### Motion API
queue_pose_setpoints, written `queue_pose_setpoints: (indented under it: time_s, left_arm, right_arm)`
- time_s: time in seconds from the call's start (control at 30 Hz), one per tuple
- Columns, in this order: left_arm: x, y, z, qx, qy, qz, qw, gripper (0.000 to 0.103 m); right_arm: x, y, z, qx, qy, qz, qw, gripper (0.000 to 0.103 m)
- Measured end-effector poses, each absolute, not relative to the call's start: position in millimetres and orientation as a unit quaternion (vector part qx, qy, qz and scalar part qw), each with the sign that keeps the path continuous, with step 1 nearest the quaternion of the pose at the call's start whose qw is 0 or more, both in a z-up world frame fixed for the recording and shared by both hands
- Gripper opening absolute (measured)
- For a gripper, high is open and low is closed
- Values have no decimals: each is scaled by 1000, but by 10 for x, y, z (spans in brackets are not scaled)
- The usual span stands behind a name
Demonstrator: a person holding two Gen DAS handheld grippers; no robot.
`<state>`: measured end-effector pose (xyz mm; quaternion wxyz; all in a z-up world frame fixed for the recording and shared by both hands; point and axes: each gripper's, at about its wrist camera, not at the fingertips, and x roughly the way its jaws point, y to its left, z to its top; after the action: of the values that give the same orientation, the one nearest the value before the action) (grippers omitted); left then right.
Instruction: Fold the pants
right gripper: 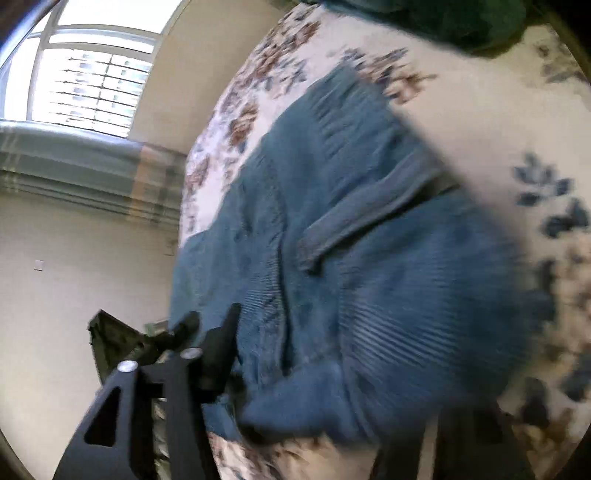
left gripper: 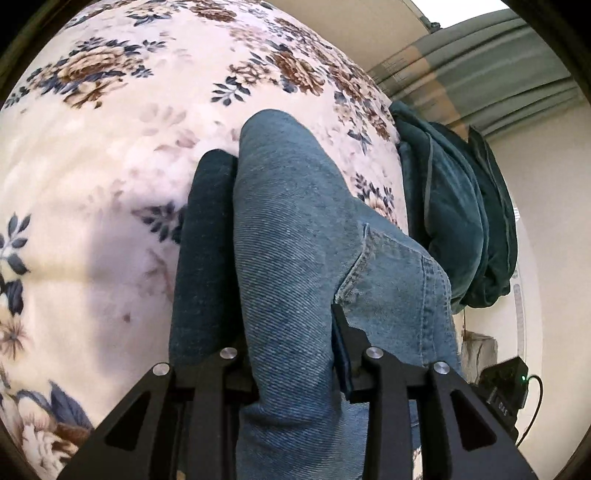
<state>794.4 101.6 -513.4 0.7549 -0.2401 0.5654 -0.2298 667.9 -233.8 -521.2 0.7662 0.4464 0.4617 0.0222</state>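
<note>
The blue jeans (left gripper: pixel 295 236) lie on a floral blanket (left gripper: pixel 110 155). In the left wrist view my left gripper (left gripper: pixel 291 332) is shut on a thick fold of the denim, which bulges up between the two black fingers (left gripper: pixel 351 332) and runs away toward the blanket's far side. In the blurred right wrist view the jeans (right gripper: pixel 369 258) spread across the blanket (right gripper: pixel 535 129), with a waistband or pocket edge near the middle. My right gripper (right gripper: pixel 295 362) sits at the jeans' near edge; only its left finger (right gripper: pixel 221 343) shows clearly, the right one is hidden under denim.
A dark green folded garment (left gripper: pixel 454 221) lies at the blanket's right edge, also at the top in the right wrist view (right gripper: pixel 443 22). A black device with a green light (left gripper: pixel 506 391) sits lower right. A window (right gripper: pixel 85 74) and striped bedding (right gripper: pixel 92 173) are beyond the bed.
</note>
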Motion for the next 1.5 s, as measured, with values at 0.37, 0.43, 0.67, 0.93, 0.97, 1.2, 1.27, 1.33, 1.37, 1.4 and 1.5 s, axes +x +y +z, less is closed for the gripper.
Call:
queue_pose_setpoints:
  time_s: [0.37,0.43,0.67,0.93,0.97,1.2,1.27,1.33,1.37,1.4,1.5]
  left_arm:
    - [7505,766,-4500,-68,577,-85,810,79]
    - [7359,678,-4373,-43,570,-74,817,90]
    - [6837,380,-3861,20,541,-49,840,91]
    - [6323,255,-3121,24,511,-49,858,95]
    - [6215,248,-2992,24,505,-49,861,95]
    - [5405,190,-2158,37,460,-40,886,95]
    - [5108,199,-1885,37,443,-33,895,95]
    - [4883,214,-1691,30,434,-28,900,95]
    - [4724,216,-1550,27,428,-28,903,95]
    - [4616,205,-1460,26,424,-26,905,95]
    - [4263,228,-1195,15,418,-22,908,95]
  right_arm:
    - [6498,-2091,-4612,159,550,-115,812,99]
    - [6441,-2036,-4440,117,546,-137,818,103]
    - [6271,-1957,-3752,60,521,-159,836,103]
    - [5575,-1943,-2835,68,495,-158,852,103]
    - [5459,-1956,-2696,72,490,-157,854,103]
    - [4568,-1941,-1721,64,445,-152,880,103]
    - [4285,-1917,-1434,63,435,-145,886,103]
    - [3999,-1884,-1154,57,423,-138,894,103]
    - [3872,-1862,-1038,52,418,-134,897,103]
    - [3705,-1836,-891,46,415,-131,899,103]
    - [3297,-1778,-548,37,405,-120,906,103]
